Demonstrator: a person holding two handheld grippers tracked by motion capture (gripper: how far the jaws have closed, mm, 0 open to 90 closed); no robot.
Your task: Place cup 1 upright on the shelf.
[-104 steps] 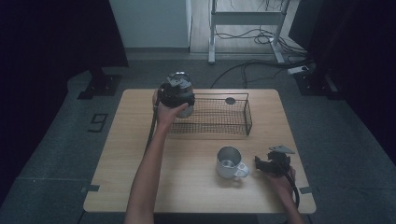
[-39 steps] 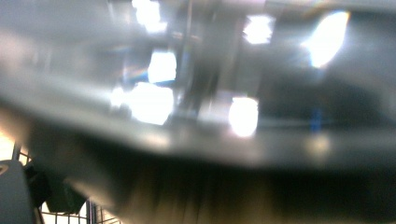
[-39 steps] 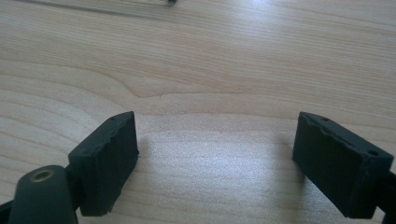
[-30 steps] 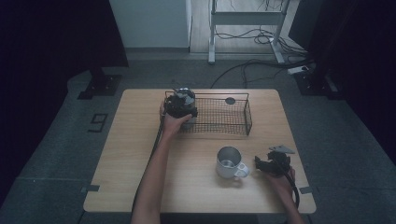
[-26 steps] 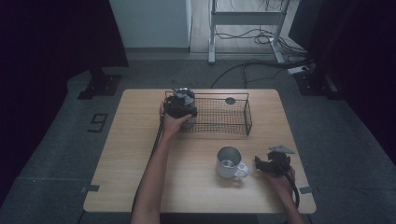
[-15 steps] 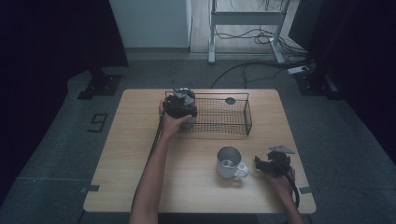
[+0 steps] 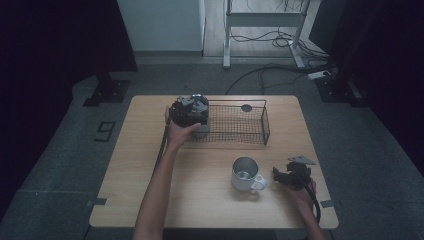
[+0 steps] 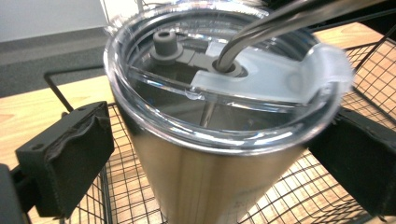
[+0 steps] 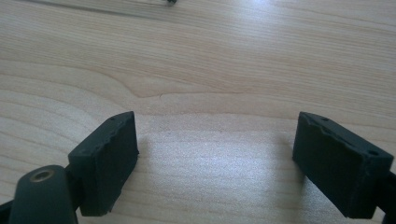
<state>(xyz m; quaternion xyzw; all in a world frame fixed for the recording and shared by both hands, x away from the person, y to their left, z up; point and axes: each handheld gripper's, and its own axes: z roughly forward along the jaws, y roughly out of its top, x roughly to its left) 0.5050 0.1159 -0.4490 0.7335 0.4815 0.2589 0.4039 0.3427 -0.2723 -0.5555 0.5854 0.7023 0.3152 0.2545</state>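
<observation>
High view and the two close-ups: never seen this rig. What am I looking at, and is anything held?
There is no robot here. A person holds a hand-held gripper in each hand, each with two black jaws and its own camera.

The high view looks down on the wooden table from above the person's side. The other two pictures look along each gripper's jaws.

On the table are a wire basket and a metal mug.

The left gripper is at the basket's end. Its jaws have just been opening, with a steel tumbler, clear lid and straw, standing between them in the basket, so it is released.

The right gripper rests beside the mug, with its jaws open and nothing between them.
</observation>
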